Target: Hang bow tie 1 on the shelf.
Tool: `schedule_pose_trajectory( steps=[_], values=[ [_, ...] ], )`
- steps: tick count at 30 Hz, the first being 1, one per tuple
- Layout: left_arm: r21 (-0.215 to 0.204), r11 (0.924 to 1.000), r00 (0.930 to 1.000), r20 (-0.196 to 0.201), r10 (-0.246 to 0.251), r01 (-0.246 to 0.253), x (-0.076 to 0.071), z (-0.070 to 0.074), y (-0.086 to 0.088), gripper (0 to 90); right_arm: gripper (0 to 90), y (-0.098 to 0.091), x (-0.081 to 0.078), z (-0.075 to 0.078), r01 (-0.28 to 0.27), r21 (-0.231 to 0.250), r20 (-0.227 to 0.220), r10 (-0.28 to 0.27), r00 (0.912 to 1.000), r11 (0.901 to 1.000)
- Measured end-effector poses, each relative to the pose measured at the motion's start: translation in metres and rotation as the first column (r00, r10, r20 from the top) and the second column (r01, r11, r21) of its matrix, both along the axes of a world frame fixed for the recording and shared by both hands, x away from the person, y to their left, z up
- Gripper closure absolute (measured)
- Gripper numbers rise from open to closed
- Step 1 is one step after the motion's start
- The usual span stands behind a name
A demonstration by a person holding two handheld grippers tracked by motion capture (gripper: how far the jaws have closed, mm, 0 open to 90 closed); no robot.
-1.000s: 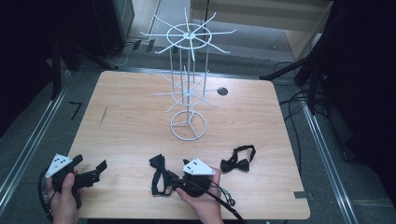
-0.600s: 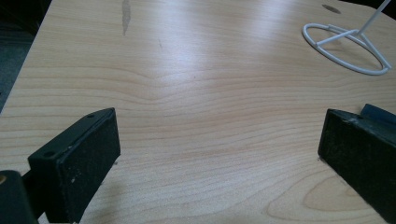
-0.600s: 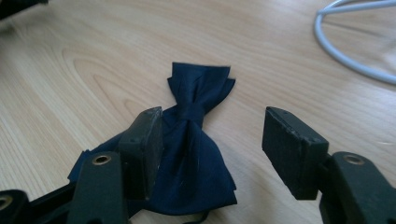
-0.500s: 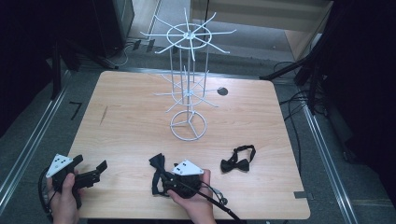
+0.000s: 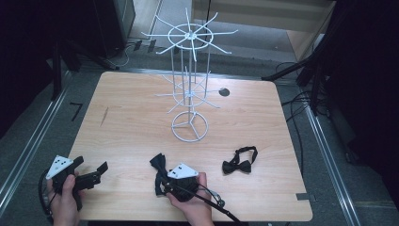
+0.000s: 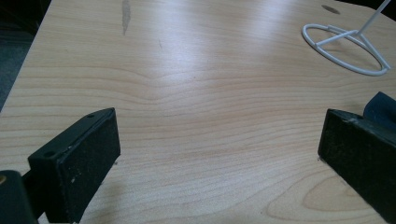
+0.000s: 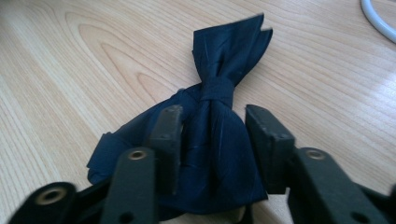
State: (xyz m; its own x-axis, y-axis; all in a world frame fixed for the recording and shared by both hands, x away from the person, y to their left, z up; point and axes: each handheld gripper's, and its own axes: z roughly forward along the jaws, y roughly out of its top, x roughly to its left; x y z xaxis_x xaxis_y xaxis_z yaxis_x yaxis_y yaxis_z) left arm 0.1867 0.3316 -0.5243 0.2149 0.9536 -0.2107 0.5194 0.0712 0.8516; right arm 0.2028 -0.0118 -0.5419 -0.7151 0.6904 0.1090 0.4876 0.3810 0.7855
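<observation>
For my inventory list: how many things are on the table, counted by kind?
Bow ties: 2, the near bow tie and the far bow tie
Wire display stand: 1
Total: 3

Bow tie [image 7: 219, 140] lower wing partly hidden behind tongs [image 7: 212, 140].

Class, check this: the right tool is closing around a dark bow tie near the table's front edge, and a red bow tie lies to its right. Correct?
Not quite. The second bow tie is black, not red, as the high view shows. The right tool, its jaws just closing, does straddle the dark bow tie near the front edge.
</observation>
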Motion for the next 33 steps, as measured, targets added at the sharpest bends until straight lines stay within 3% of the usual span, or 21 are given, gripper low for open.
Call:
schedule_pose_trajectory(
  steps=[7,13,17,20,33],
  values=[
    [0.0,1.0,1.0,0.001,0.001,-0.001,0.0,0.0,0.0,0.0,77.5,-0.002,-0.004,0.0,-0.023,-0.023,0.043,0.024,0.9988,0.9995],
    [-0.002,1.0,1.0,0.0,0.0,0.0,0.0,0.0,0.0,0.0,80.0,-0.007,-0.006,0.003,-0.01,0.005,0.08,0.009,0.9968,0.9999],
    [-0.001,1.0,1.0,0.002,-0.001,0.001,0.0,0.0,0.0,0.0,80.8,-0.014,-0.007,0.011,-0.001,0.034,0.125,-0.003,0.9922,0.9994],
    [0.0,1.0,1.0,0.0,0.0,0.0,0.0,0.0,0.0,0.0,80.9,-0.018,-0.007,0.016,0.007,0.051,0.133,-0.013,0.991,0.9987],
    [0.001,1.0,1.0,0.0,0.0,0.0,0.0,0.0,0.0,0.0,80.9,-0.04,-0.005,0.042,0.038,0.111,0.224,-0.063,0.9726,0.9931]
  ],
)
